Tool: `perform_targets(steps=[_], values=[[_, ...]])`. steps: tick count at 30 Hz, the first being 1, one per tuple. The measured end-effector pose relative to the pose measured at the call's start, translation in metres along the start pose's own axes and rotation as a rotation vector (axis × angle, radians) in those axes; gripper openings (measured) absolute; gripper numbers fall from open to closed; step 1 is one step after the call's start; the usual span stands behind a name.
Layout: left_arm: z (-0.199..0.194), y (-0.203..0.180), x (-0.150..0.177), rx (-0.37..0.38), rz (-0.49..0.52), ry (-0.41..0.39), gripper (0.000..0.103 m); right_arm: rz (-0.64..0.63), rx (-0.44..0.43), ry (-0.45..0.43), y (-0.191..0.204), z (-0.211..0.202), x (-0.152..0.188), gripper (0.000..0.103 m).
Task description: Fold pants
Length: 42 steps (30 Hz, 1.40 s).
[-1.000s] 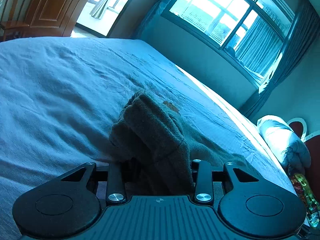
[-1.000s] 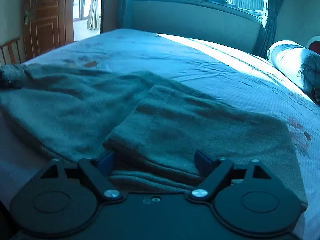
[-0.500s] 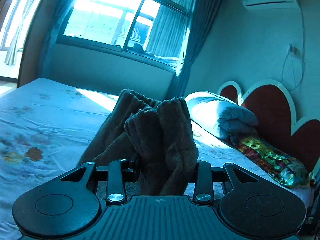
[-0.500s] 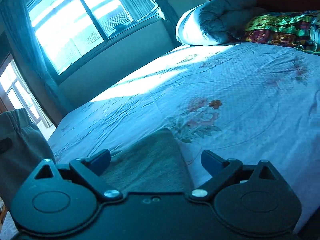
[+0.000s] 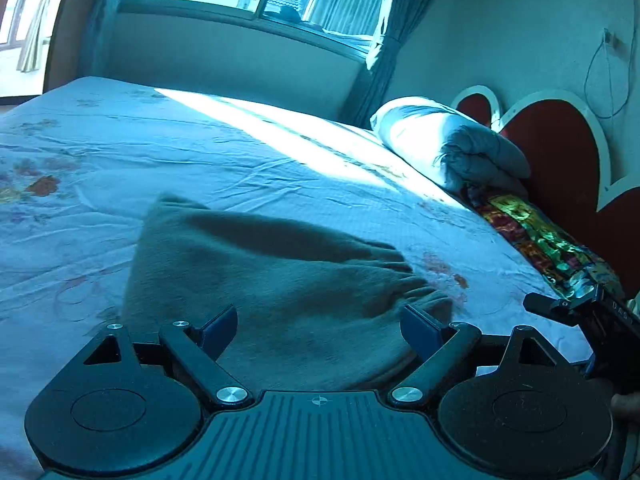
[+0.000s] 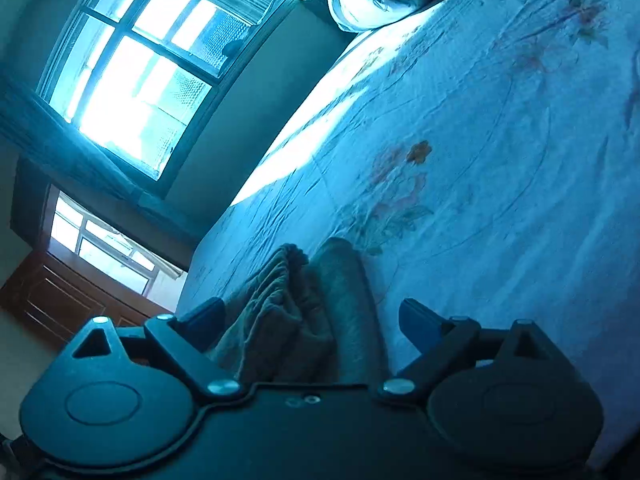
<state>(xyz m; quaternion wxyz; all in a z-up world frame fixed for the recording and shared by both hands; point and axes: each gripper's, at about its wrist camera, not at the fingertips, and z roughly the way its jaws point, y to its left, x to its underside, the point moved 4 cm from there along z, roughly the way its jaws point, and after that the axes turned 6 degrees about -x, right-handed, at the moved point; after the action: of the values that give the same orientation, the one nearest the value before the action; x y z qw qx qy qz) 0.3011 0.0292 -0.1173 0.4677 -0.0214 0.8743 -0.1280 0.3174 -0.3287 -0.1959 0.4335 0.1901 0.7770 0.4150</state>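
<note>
The grey-brown pants [image 5: 280, 280] lie folded on the bed sheet [image 5: 200, 152], the gathered waistband at the right. My left gripper [image 5: 320, 326] is open, its blue pads apart just over the near edge of the pants, holding nothing. My right gripper [image 6: 310, 320] is open too, tilted, and the bunched edge of the pants [image 6: 304, 312] lies between its spread pads, not pinched. The right gripper's body [image 5: 592, 320] shows at the right edge of the left wrist view.
A rolled quilt [image 5: 452, 148] and a colourful blanket [image 5: 540, 240] lie by the red heart-shaped headboard [image 5: 560, 160]. A window [image 6: 140, 80] and curtain are beyond the bed's far side. A wooden door [image 6: 60, 300] stands at the left.
My left gripper carried the bunched pants across, laid them folded on the bed and opened. My right gripper swung round and tilted, and stayed open.
</note>
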Motion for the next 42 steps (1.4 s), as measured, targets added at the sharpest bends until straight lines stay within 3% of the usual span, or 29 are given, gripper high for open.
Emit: perform_targets(steps=[4,10,17,21,24,29,30,32,33,35,38,40,42], values=[[-0.026,0.057,0.023,-0.113,-0.063,0.016,0.088,0.014,-0.008,0.075,0.006,0.029,0.019,0.076],[-0.04,0.103,0.059,-0.189,-0.117,0.046,0.088,-0.011,0.006,0.066,0.013,0.034,0.024,0.075],[-0.017,0.093,0.058,-0.205,-0.089,0.029,0.088,-0.017,0.004,0.073,0.018,0.037,0.027,0.074],[-0.009,0.089,0.06,-0.27,-0.016,0.031,0.088,0.039,-0.03,0.09,0.017,0.043,0.029,0.071],[-0.006,0.079,0.063,-0.236,0.011,0.044,0.088,0.039,-0.025,0.1,0.014,0.05,0.03,0.071],[0.003,0.084,0.059,-0.299,-0.014,0.023,0.088,0.058,-0.025,0.109,0.014,0.069,0.027,0.075],[0.003,0.086,0.06,-0.301,-0.039,0.019,0.088,0.048,-0.004,0.125,0.015,0.075,0.027,0.073],[0.003,0.091,0.063,-0.298,-0.087,0.014,0.088,-0.02,0.029,0.156,0.023,0.081,0.025,0.039],[0.003,0.091,0.063,-0.3,-0.085,0.014,0.088,-0.046,0.024,0.154,0.029,0.08,0.023,0.036],[0.002,0.091,0.063,-0.306,-0.088,0.015,0.088,-0.086,-0.003,0.135,0.045,0.069,0.017,0.021],[0.0,0.093,0.065,-0.297,-0.11,0.012,0.088,-0.147,-0.111,0.074,0.075,0.039,0.008,0.02],[-0.001,0.092,0.065,-0.292,-0.116,0.006,0.088,-0.173,-0.097,0.05,0.073,0.023,0.009,0.02],[0.001,0.09,0.065,-0.292,-0.1,0.012,0.088,-0.123,-0.03,0.059,0.043,0.021,0.016,0.02]])
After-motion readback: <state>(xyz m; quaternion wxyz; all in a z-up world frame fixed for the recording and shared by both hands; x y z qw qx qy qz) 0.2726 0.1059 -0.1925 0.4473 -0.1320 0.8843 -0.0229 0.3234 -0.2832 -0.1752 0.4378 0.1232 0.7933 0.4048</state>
